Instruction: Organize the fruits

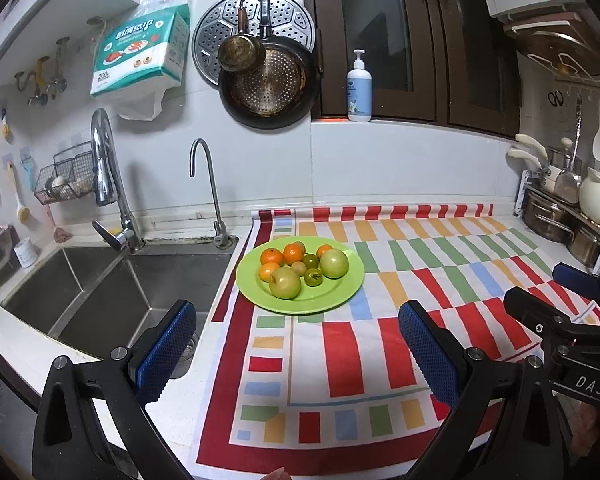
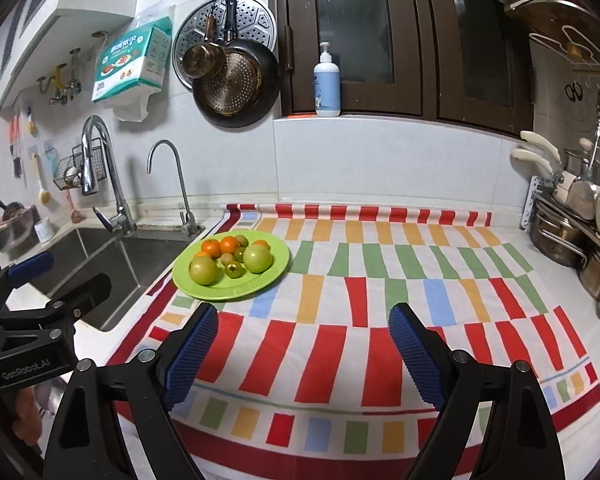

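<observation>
A green plate (image 1: 342, 290) (image 2: 276, 268) sits on the striped cloth beside the sink. It holds several oranges (image 1: 293, 253) (image 2: 229, 245), two big green apples (image 1: 285, 282) (image 2: 257, 258) and several small green fruits (image 1: 313, 277) (image 2: 233, 269). My left gripper (image 1: 300, 354) is open and empty, above the cloth in front of the plate. My right gripper (image 2: 303, 354) is open and empty, nearer the cloth's front and right of the plate. Each gripper shows at the edge of the other's view: the right gripper (image 1: 540, 292) and the left gripper (image 2: 60, 280).
A double steel sink (image 1: 112, 292) with two taps (image 1: 108, 184) lies left of the cloth (image 1: 420, 280). Pots and a white jug (image 1: 596, 200) stand at the right edge. Pans (image 1: 268, 80) hang on the wall, and a soap bottle (image 1: 359, 88) stands on the sill.
</observation>
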`<state>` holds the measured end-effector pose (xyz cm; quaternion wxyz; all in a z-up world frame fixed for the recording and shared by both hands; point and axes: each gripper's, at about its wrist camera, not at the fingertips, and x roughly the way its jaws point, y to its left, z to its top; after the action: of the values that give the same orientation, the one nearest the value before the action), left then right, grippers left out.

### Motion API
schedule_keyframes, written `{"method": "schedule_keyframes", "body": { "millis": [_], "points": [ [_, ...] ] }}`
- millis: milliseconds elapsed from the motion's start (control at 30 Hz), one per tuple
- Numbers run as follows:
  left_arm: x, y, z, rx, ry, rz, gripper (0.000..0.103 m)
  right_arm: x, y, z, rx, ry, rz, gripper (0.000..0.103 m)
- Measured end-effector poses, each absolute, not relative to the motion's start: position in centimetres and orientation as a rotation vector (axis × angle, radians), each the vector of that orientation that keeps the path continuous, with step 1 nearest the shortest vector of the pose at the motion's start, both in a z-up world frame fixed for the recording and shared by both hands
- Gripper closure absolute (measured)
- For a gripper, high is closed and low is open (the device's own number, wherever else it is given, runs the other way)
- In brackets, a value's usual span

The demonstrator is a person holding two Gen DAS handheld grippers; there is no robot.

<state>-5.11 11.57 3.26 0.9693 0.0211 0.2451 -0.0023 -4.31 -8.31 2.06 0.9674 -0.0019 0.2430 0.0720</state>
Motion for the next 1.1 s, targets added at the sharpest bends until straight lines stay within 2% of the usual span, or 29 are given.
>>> {"method": "schedule_keyframes", "body": {
  "millis": [1100],
  "points": [
    [-8.6, 9.9, 3.6, 0.059, 0.498, -0.024, 0.0, -8.4, -10.3, 2.4, 0.004, 0.468, 0.143, 0.014]
  ]
}}
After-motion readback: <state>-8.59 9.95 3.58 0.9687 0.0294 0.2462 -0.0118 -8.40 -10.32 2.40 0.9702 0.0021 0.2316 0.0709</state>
